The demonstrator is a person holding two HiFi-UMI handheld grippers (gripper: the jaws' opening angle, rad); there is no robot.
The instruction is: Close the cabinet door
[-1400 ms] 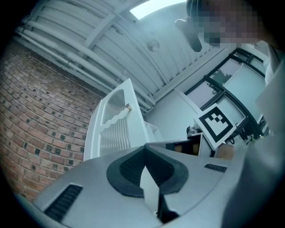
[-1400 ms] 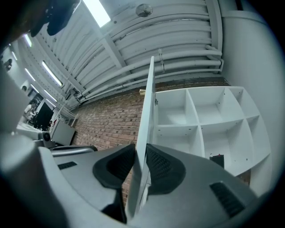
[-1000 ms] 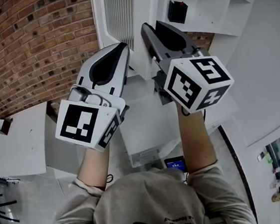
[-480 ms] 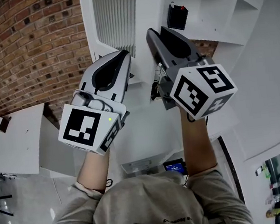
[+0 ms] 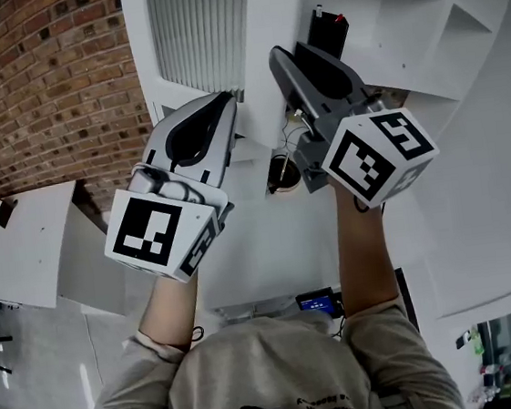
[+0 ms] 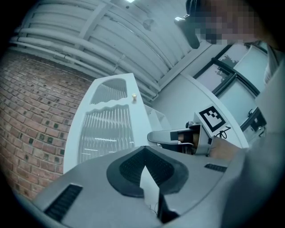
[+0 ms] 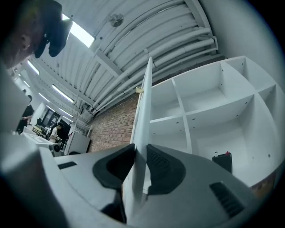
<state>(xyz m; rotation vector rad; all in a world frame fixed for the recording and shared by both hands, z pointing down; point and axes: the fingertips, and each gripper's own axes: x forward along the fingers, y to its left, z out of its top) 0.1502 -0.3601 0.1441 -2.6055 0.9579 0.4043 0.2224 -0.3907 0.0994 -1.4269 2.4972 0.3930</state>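
The white cabinet door [image 5: 195, 32] with a ribbed glass panel stands ajar in front of the open white shelves [image 5: 398, 8]. My right gripper [image 5: 277, 54] reaches up to the door's free edge [image 7: 142, 133]. That edge runs between its pads, which touch it on both sides. Its jaws have just been opening a little, with the edge still between them. My left gripper [image 5: 225, 97] is raised beside it, close to the door face, its pads [image 6: 129, 171] together at the tip and holding nothing. The left gripper view shows the door panel [image 6: 109, 124] and the right gripper [image 6: 178, 137].
A black box [image 5: 327, 26] stands in a lower shelf compartment, also seen as the black box [image 7: 222, 161]. A brick wall [image 5: 32, 96] lies left of the cabinet, with a white table [image 5: 14, 254] below it. A small lit screen [image 5: 317, 302] sits near my chest.
Both grippers have moved in toward the cabinet, the right one with the door edge. The door panel and shelves fill more of the head view.
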